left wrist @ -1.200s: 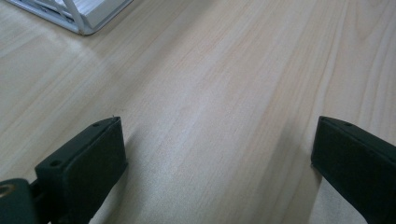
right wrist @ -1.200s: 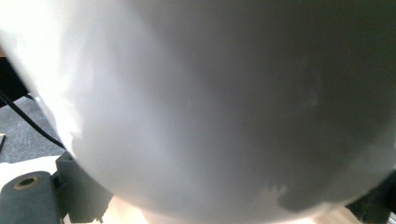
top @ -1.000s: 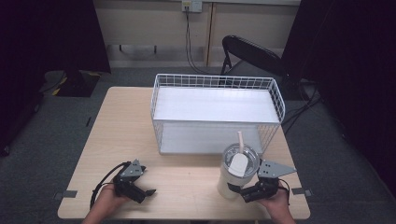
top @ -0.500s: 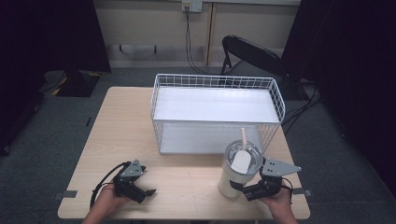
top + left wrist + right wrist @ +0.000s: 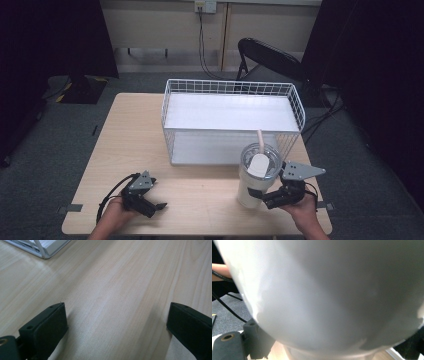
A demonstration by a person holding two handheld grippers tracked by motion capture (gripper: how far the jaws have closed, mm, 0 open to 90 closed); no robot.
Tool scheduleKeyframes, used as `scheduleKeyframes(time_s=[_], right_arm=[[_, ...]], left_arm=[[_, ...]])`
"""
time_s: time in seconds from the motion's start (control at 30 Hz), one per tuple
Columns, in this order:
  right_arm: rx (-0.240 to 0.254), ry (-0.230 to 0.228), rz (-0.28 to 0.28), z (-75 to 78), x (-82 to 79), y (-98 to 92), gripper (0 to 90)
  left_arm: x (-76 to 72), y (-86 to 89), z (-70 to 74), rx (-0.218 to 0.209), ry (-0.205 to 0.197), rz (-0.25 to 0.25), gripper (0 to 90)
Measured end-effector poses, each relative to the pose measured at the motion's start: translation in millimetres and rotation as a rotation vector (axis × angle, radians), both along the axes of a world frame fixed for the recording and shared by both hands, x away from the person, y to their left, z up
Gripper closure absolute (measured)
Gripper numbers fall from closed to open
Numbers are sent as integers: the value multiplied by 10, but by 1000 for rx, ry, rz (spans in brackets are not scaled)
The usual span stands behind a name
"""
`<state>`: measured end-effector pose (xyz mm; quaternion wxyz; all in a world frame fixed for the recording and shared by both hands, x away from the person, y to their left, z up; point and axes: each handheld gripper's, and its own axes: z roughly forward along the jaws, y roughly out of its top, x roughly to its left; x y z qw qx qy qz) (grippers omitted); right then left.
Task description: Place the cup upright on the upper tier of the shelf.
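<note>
A white tumbler (image 5: 251,182) with a clear lid and a straw stands at the table's front right, just in front of the wire basket (image 5: 230,120). My right gripper (image 5: 261,198) is shut on the tumbler's lower body from the right side. In the right gripper view the tumbler's white wall (image 5: 332,290) sits close between the two jaws. My left gripper (image 5: 158,208) rests at the front left of the table, open. In the left gripper view only bare wood (image 5: 117,290) lies between its fingers (image 5: 45,325).
The white wire basket with a white floor takes up the far middle and right of the wooden table (image 5: 130,140). A black chair (image 5: 270,57) stands behind the table. A corner of the basket (image 5: 42,247) shows ahead of the left gripper.
The tumbler and my right gripper have shifted slightly up and right in the high view. The left gripper has stayed where it was.
</note>
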<state>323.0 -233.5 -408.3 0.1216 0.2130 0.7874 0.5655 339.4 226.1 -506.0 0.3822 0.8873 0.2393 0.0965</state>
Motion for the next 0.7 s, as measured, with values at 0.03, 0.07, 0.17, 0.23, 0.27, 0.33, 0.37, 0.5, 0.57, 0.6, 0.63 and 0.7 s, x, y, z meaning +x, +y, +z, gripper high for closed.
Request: scheduleKeyframes(time_s=[0.03,0.07,0.17,0.23,0.27,0.33,0.37,0.5,0.57,0.6,0.63,0.7], right_arm=[[3,3,4,10,7,1,96],[5,8,5,23,13,4,97],[18,9,7,43,26,7,97],[27,11,7,69,37,8,98],[33,10,5,81,41,7,98],[38,15,4,109,54,4,98],[41,14,2,126,60,1,98],[41,16,2,222,89,-8,98],[40,18,2,241,94,-8,98],[38,18,4,262,103,-7,99],[36,21,6,281,108,-6,99],[41,19,8,311,119,-2,99]], left_arm=[[0,0,0,-1,0,0,25],[0,0,0,0,0,0,26],[0,0,0,-1,0,0,25],[0,0,0,0,0,0,25],[0,0,0,0,0,0,25],[0,0,0,-1,0,0,26],[0,0,0,0,0,0,26],[0,0,0,0,0,0,26],[0,0,0,0,0,0,25],[0,0,0,-1,0,0,25],[0,0,0,-1,0,0,25],[0,0,0,-1,0,0,25]])
